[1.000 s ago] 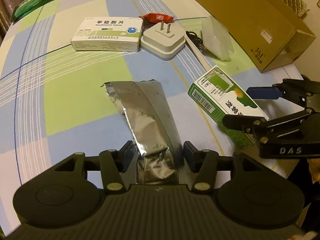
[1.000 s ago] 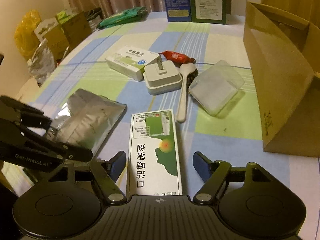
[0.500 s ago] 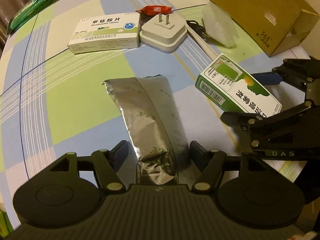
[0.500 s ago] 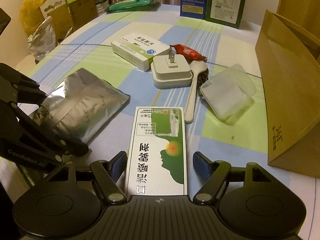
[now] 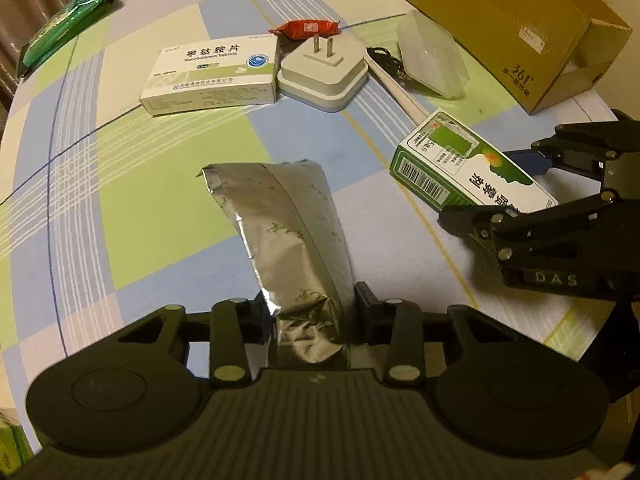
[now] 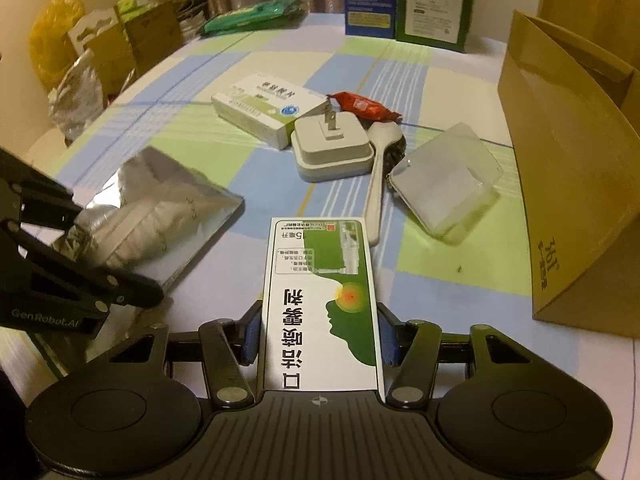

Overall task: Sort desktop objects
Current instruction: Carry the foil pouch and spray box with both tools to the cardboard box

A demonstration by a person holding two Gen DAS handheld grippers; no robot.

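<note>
Checked surface [image 5: 152, 208], both tools just closed onto their items.
Left tool [image 5: 310, 312] pinches soft, crinkly foil pouch [image 5: 288, 224] at 6 o'clock end; right tool [image 6: 320, 332] clamps stiff, light green box [image 6: 320, 292] across long sides.

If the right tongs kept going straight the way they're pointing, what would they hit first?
The right tongs have just closed on the green-and-white spray box. Beyond its far end, the white brush handle and the white plug adapter probably come first, though depth is unclear.

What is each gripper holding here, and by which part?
Left gripper pinches the crinkled silver foil pouch at its near end. Right gripper clamps the green-and-white carton across its long sides.
</note>
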